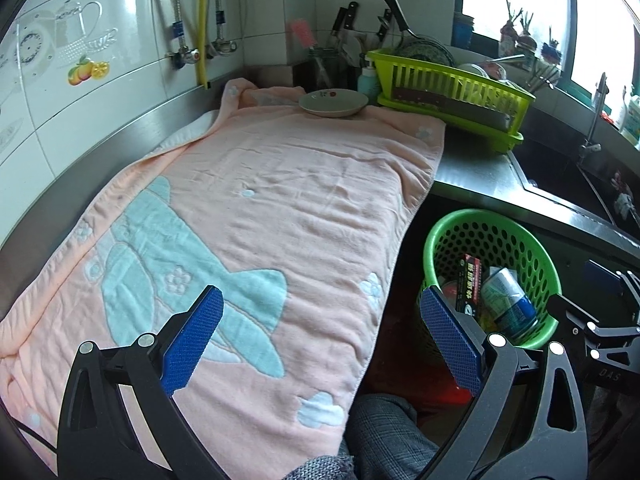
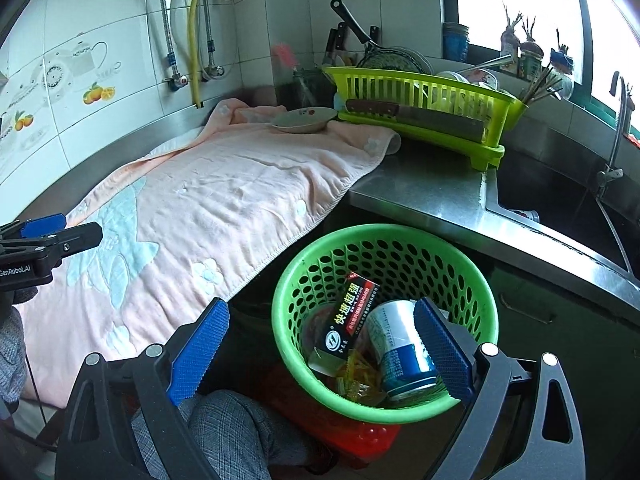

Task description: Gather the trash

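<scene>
Towel [image 1: 248,208] covers most of the counter [image 2: 420,196]. Nothing loose on it that I can see, just a plate [image 1: 334,103] at the far end, next to the dish rack [image 1: 452,92]. I wouldn't count the plate as trash.

Green basket [image 2: 288,280] sits below the counter edge on something red, beside the person's knee [image 2: 224,416]. Trash is already in it: a can [image 2: 400,344] leaning on a black box [image 2: 348,320], yellow wrappers [image 2: 356,376] underneath.

Left gripper [image 1: 320,336]: jaws spread wide, holding nothing, hovering over the near end of the towel. Right gripper [image 2: 320,352]: also spread and empty, above the basket's near rim.

Looks close to done. To do this step well:
- sweep both cameras over the towel folds and the sink [image 2: 560,200]; there's a small object in the sink I can't identify
- keep jaws wide until something is actually between the pads
- lift clear of the basket rim so it doesn't tip
</scene>
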The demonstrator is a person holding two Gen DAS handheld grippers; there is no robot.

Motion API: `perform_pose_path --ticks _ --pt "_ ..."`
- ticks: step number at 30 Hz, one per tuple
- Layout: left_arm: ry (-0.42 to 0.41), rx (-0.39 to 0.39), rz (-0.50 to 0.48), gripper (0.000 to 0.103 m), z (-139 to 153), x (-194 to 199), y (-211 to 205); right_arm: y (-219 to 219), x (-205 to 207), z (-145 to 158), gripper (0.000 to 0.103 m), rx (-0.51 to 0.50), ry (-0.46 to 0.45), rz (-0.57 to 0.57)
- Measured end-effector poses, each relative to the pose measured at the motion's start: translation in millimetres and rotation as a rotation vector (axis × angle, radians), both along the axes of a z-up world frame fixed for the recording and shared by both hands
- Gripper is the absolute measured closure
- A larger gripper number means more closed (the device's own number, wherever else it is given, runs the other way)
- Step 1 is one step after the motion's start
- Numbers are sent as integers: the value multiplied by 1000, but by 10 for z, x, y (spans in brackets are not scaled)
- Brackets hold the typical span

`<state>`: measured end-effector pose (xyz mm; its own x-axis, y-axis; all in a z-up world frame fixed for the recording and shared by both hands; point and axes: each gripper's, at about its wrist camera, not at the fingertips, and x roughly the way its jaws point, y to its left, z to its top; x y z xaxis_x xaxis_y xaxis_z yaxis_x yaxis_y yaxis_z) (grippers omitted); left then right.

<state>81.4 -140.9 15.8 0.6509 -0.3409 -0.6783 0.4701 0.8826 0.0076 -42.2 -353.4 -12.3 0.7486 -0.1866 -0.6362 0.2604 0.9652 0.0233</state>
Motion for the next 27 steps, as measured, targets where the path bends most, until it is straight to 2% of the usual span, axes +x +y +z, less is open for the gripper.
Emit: perform_pose_path --ticks 11,27 --pt "-3 -3 48 5 -17 35 196 81 69 23 11 -13 -1 12" --pt "8 1 61 5 -75 24 221 95 88 12 11 -9 -1 19"
